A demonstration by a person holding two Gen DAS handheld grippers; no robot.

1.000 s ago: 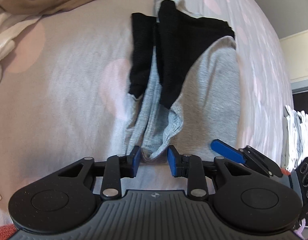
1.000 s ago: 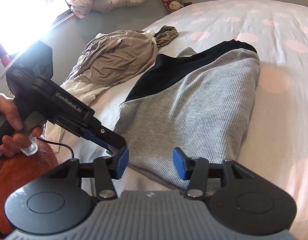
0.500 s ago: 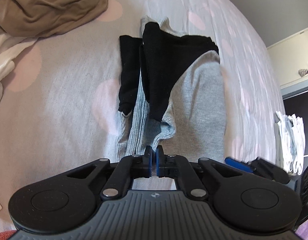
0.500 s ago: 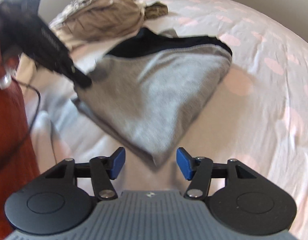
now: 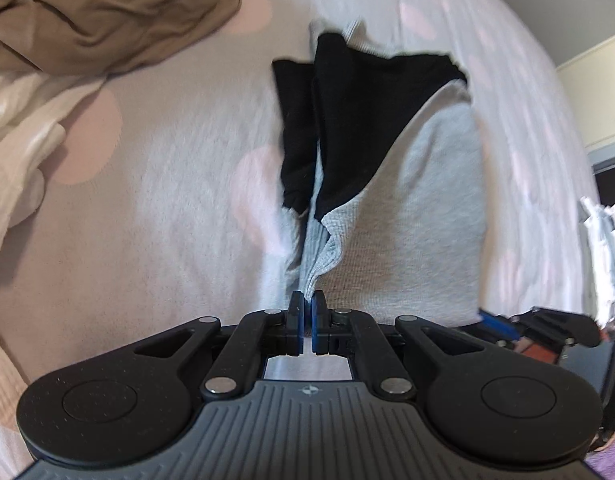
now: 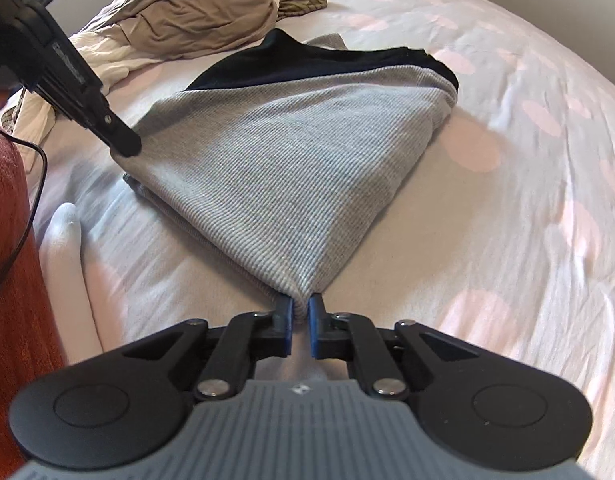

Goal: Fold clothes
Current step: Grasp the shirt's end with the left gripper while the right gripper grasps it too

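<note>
Change: both grippers, spread apart a second ago, have since closed onto the near hem of the garment, the left first and the right after it
Garment: grey ribbed garment [image 6: 291, 168] with black panels at its far end, folded and lying on the bed, its long axis running away from both cameras
Near corners: one hem corner is drawn into a point at the right gripper [image 6: 300, 312]; the other, bunched in folds, runs into the left gripper [image 5: 306, 309]
Left gripper: blue pads pressed together with grey ribbed cloth pinched between them; in the right wrist view its black fingers meet the garment at the left corner [image 6: 121, 144]
Right gripper: jaws narrow, a small gap between the blue pads, the cloth tip gripped at their ends; in the left wrist view it shows at the right edge, blurred [image 5: 547, 322]
Black panels: two dark flaps [image 5: 347, 120] lie on the far half of the garment, overlapping the grey
Bed: pale sheet with pink dots [image 6: 507, 208] under the garment on all sides
Other laundry: brown crumpled cloth [image 6: 195, 12] and white cloth [image 5: 23, 152] lie beyond the garment on the left, apart from it
Left edge: orange-red fabric [image 6: 7, 248] and a black cable beside the bed
</note>
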